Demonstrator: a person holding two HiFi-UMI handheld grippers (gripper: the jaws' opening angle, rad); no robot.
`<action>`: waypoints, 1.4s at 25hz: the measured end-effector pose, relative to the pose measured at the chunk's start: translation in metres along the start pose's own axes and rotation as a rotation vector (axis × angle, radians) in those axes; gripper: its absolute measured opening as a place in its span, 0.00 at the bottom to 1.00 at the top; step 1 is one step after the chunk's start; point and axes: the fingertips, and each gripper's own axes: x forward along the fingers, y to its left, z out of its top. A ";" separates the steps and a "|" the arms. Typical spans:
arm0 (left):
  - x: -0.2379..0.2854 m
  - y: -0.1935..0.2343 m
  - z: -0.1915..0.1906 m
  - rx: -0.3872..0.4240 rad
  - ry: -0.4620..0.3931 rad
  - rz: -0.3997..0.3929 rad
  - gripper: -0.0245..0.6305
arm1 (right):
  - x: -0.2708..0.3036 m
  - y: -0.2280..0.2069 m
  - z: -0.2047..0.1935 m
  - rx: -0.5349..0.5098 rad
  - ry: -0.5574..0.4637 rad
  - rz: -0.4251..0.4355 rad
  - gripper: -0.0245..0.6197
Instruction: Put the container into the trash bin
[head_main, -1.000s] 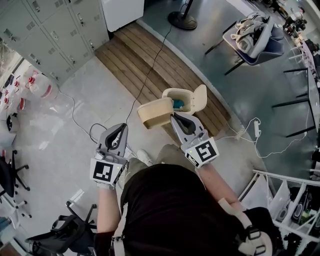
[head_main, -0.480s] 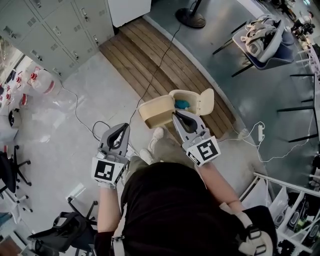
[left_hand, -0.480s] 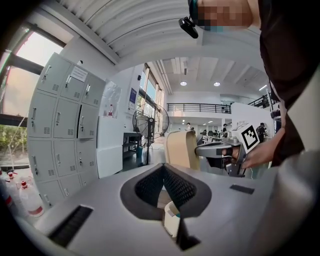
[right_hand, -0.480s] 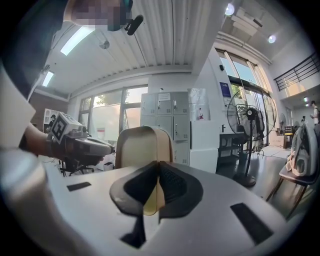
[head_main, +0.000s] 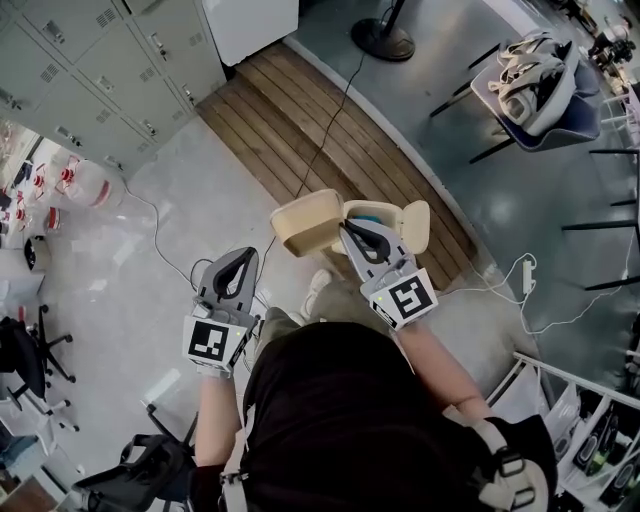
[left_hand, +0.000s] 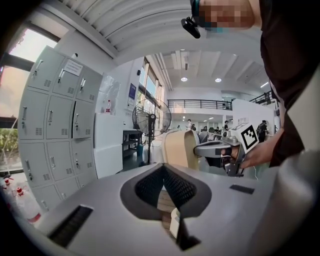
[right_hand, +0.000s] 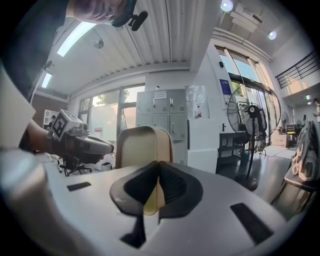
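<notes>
the trash bin (head_main: 414, 224) stands lid-up at the wooden floor strip's (head_main: 300, 130) near edge. the container (head_main: 308, 224) hangs just left of its mouth, rim pinched in the right gripper's (head_main: 345, 232) closing jaws. the left gripper (head_main: 243, 256) is narrow, jaws together, empty.

You're facing the trash bin (head_main: 415, 225) sitting on the wooden platform (head_main: 300, 120), container (head_main: 305, 225) hanging just left of it, lockers (head_main: 90, 50) standing far left.

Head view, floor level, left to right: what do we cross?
water jugs → left gripper → container → trash bin → power strip
</notes>
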 end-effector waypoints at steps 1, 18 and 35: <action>0.009 0.003 0.003 0.012 0.006 0.006 0.05 | 0.003 -0.009 0.000 0.005 0.000 -0.002 0.08; 0.156 -0.021 0.020 0.044 0.044 -0.211 0.05 | -0.014 -0.143 -0.029 0.050 0.042 -0.226 0.08; 0.297 -0.076 0.008 0.127 0.152 -0.821 0.05 | -0.083 -0.214 -0.095 0.264 0.167 -0.782 0.08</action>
